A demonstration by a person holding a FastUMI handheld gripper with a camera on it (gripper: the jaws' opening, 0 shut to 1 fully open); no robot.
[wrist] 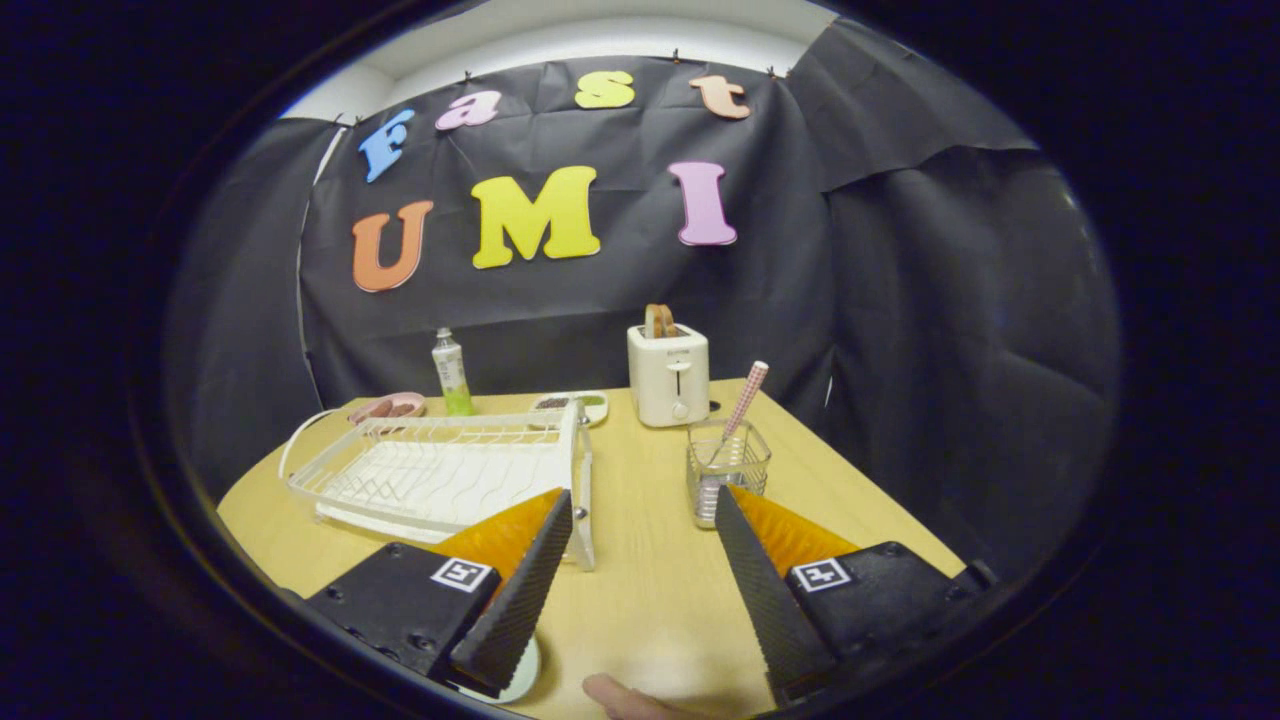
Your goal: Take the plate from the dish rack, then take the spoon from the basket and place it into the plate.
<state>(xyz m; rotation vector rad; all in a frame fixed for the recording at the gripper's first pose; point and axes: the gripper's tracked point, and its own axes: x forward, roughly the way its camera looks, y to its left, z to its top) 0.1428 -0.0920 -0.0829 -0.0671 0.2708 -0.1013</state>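
Currently, label by label:

Gripper: the gripper (640, 525) hangs above the near part of the table, its fingers spread wide with bare tabletop showing in the gap; nothing is held between them.

Left finger: the left finger (525, 590) points toward the near right corner of the dish rack and overlaps it in the view.

Right finger: the right finger (755, 585) has its tip just in front of the basket's lower edge; whether it touches cannot be told.

Plate: a pale rounded rim (522, 680), probably the plate, peeks out on the table beneath the base of the left finger; most of it is hidden, so I cannot be sure.

Dish rack: the white wire dish rack (440, 470) sits on the left half of the table, with its slots bare.

Basket: a clear basket (728, 470) stands right of the rack, just beyond the right fingertip.

Spoon: the spoon (745, 400) stands in the basket, its patterned handle leaning up and to the right.

Table: the light wooden table (640, 480) bears everything.

Toaster: a white toaster (668, 375) stands at the far edge with a slice sticking out of the top.

Bottle: a small bottle (451, 372) stands far left of the toaster.

Pink dish: a pink dish (388, 407) lies behind the rack, left of the bottle.

Small tray: a small tray (572, 403) lies between bottle and toaster.

Hand: a fingertip (625, 698) shows at the near edge between the fingers.
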